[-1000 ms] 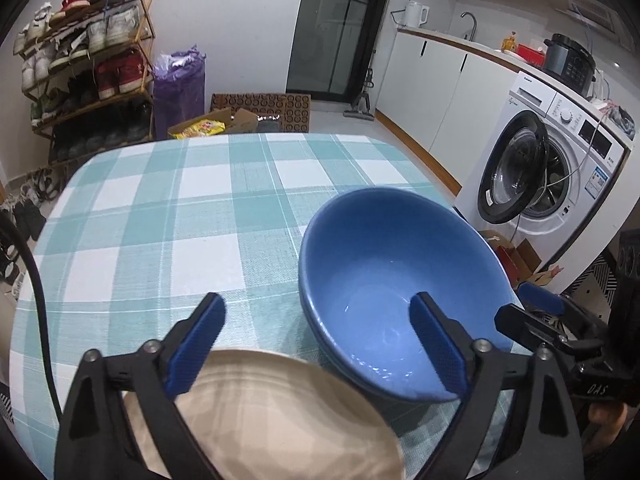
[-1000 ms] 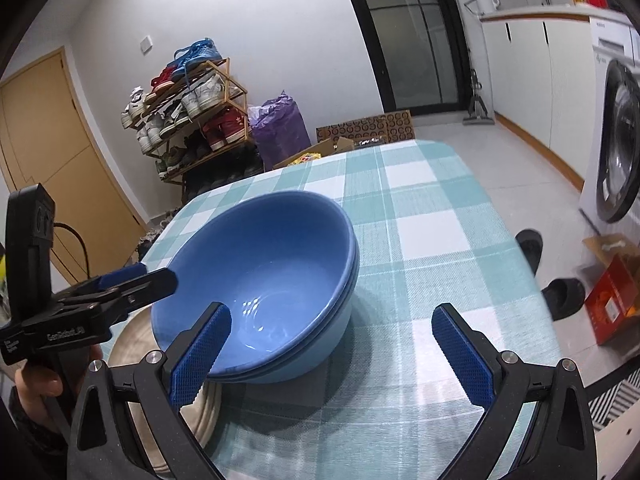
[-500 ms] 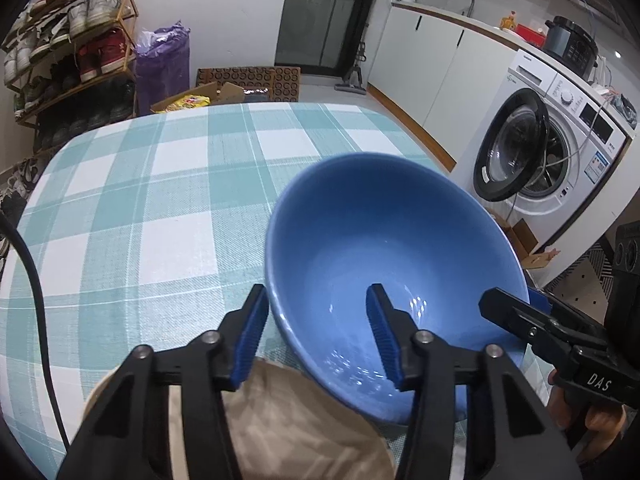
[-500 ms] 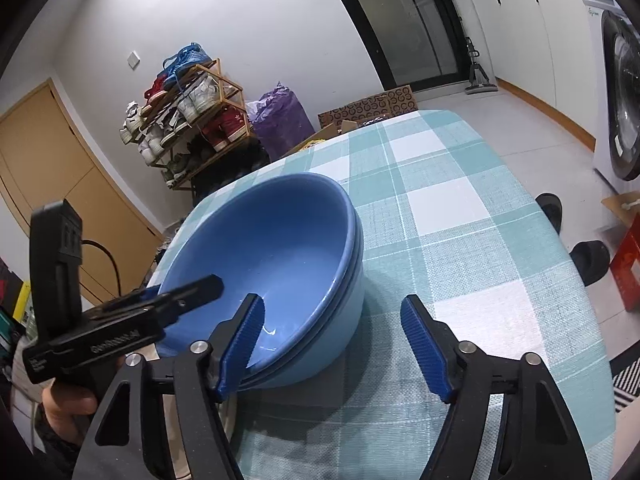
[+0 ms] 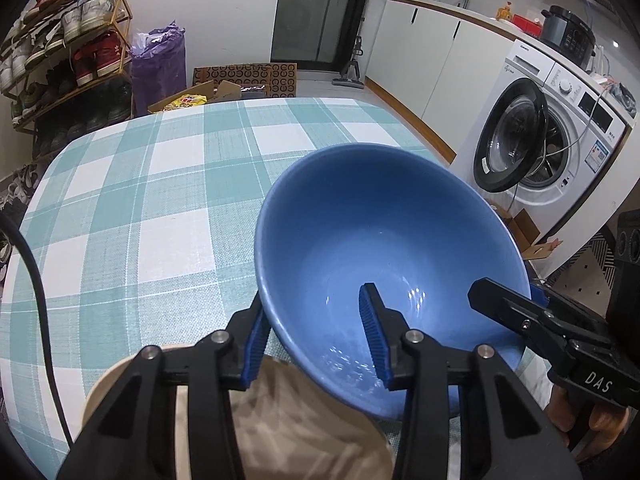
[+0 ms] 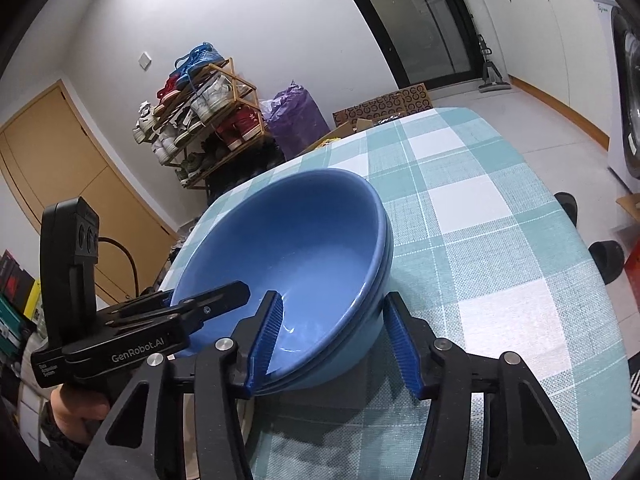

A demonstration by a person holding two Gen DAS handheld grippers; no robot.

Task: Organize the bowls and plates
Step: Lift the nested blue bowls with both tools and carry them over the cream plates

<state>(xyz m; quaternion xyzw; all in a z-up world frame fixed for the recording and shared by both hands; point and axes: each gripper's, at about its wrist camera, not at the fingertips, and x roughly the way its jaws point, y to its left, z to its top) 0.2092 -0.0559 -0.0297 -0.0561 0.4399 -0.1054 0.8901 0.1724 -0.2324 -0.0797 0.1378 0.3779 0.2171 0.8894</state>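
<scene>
Left gripper closing (astride rim) — blue bowls

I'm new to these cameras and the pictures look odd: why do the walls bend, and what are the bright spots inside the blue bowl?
Left wrist view: fisheye lens bows the room edges and darkens the corners; white glare spots sit in the glossy blue ceramic bowl; the beige plate close below is blurred. Right wrist view: same curving, a softer sheen inside the bowl, its shadow on the checked tablecloth.

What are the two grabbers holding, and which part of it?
Both straddle the rim of the blue bowls, one finger inside and one outside: left gripper on one side, right gripper opposite. Jaws are closing; whether they pinch yet cannot be told.
</scene>
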